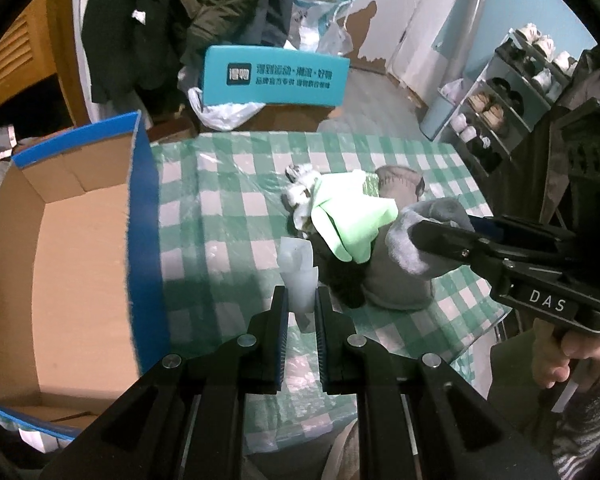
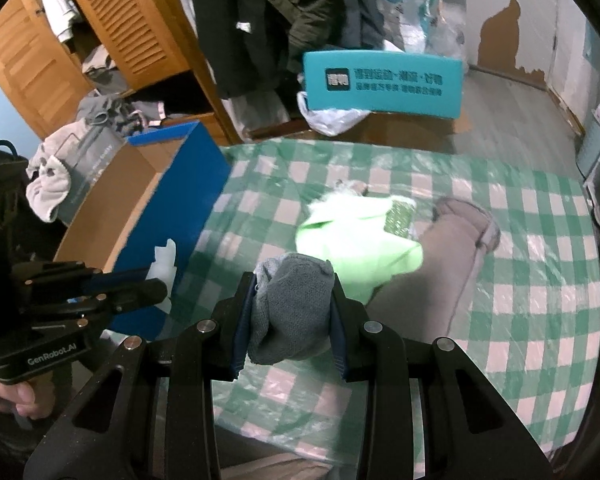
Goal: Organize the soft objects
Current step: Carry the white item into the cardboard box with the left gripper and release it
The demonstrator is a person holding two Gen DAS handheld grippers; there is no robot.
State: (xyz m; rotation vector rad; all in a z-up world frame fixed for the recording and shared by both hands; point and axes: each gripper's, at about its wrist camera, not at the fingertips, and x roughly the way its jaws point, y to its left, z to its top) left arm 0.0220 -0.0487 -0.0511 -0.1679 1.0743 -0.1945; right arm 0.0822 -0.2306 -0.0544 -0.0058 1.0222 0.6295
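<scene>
We are in the carrying step: the left hand-held gripper (image 1: 300, 300) pinches a white cloth (image 1: 298, 276), the right hand-held gripper (image 2: 294, 300) clamps a grey sock (image 2: 292, 304). Next (we judge) both go to the cardboard box (image 1: 60, 248) and release.

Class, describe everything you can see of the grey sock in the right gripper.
The grey sock is a thick, fuzzy knit, bunched into a lump. The right gripper is shut on it, pads pressing both sides, holding it above the checked tablecloth. Its folded end bulges up past the fingertips; the rest droops below. Behind it lies a green cloth.
</scene>
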